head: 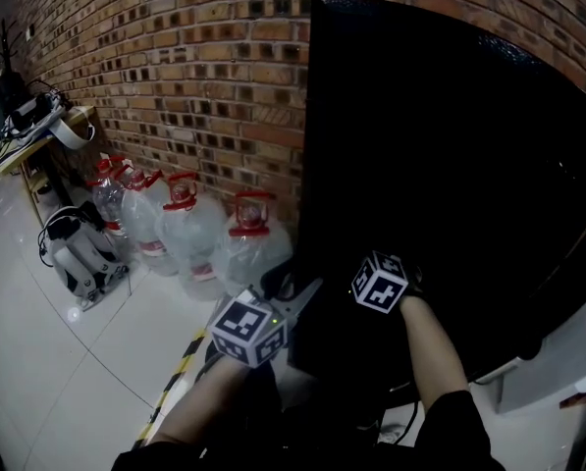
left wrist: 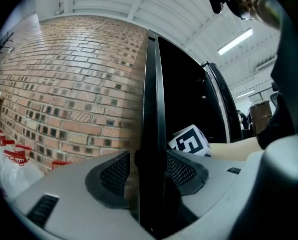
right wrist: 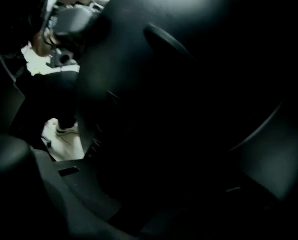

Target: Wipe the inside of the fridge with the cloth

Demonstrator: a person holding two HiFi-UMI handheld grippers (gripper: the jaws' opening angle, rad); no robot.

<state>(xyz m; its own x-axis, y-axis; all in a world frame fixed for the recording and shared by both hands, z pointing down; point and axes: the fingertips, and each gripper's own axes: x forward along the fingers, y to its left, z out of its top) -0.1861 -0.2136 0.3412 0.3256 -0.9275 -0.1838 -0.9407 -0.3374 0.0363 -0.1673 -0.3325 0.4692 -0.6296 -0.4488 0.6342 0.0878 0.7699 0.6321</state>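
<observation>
1. Head view: the black fridge door (head: 450, 165) fills the right half of the frame. It shows as a dark slab with no detail on its surface, and its lower right part is cut off by the frame edge.
2. Bottom centre, the left gripper (head: 294, 292) reaches the door's left edge. Its jaw tips merge into the black there, so this view does not show the grip.
3. Left gripper view: the door's edge (left wrist: 151, 109) runs upright down the middle of the frame, and the ribbed pads (left wrist: 181, 171) are clamped on it from either side.
4. Just right of it in the head view, the right gripper (head: 381, 281) shows only its marker cube (head: 379, 283) and a bare forearm. Its jaws are lost against the dark door.
5. Right gripper view: nearly all black. A curved dark surface covers the frame, so I cannot tell whether the jaws are apart or together, or whether anything lies between them.
6. Only the upper left of that view is lit, with a patch of pale floor (right wrist: 64, 149) and a shoe (right wrist: 66, 129).
7. At the left of the head view, water jugs (head: 189, 229) stand along the brick wall (head: 194, 57).
</observation>
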